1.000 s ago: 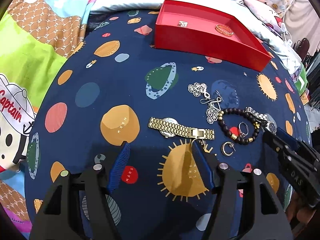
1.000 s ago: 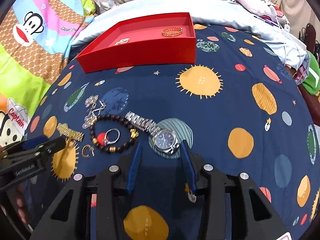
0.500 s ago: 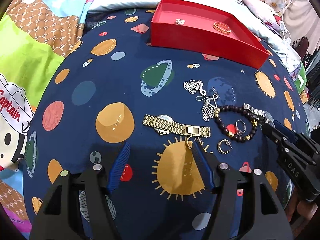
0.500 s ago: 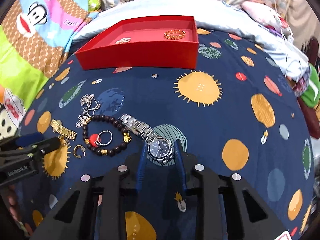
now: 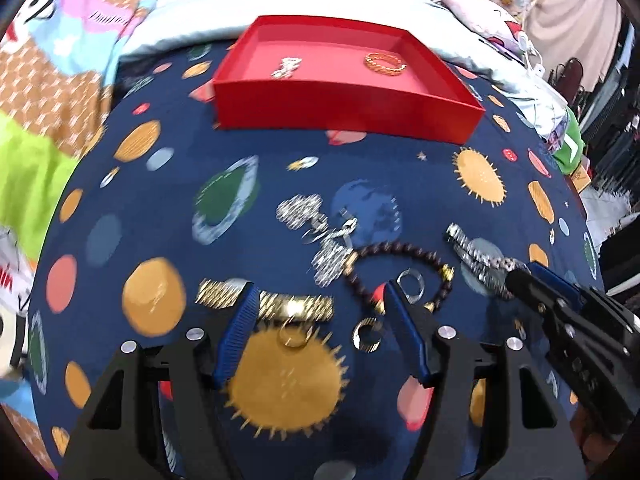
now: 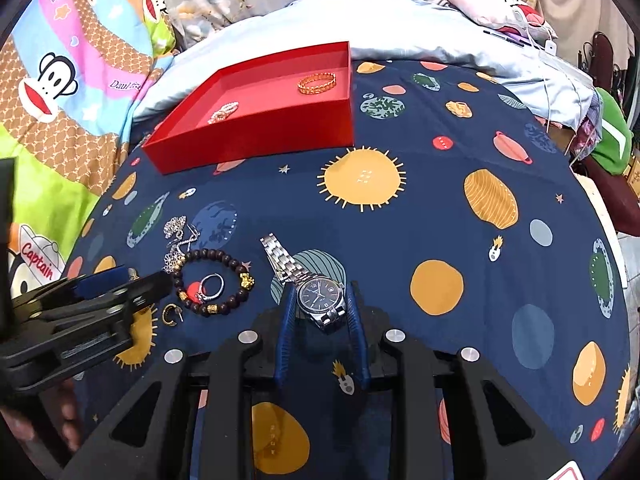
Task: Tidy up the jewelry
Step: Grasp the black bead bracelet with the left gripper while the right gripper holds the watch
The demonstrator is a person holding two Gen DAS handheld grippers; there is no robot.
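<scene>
A silver watch [image 6: 320,300] with a dark blue dial lies on the space-print cloth between the fingers of my right gripper [image 6: 320,294], which is shut on its case. My left gripper [image 5: 318,300] is open, its fingers either side of a gold watch [image 5: 296,305]. Between the two watches lie a dark bead bracelet [image 6: 212,280], a silver ring [image 6: 211,286], a gold hoop earring [image 6: 170,314] and silver flower jewelry [image 6: 176,228]. A red tray [image 6: 256,136] at the back holds a gold bangle [image 6: 317,82] and a small silver piece [image 6: 224,111].
The dark blue planet-print cloth [image 6: 440,220] covers a bed. A cartoon quilt [image 6: 60,92] lies at the left, a pale blue sheet [image 6: 420,28] behind the tray. Clothes and a green item [image 6: 608,136] sit at the right edge.
My right gripper has advanced and closed around the silver watch's case. My left gripper has moved forward and right, so its fingers now straddle the gold watch.
</scene>
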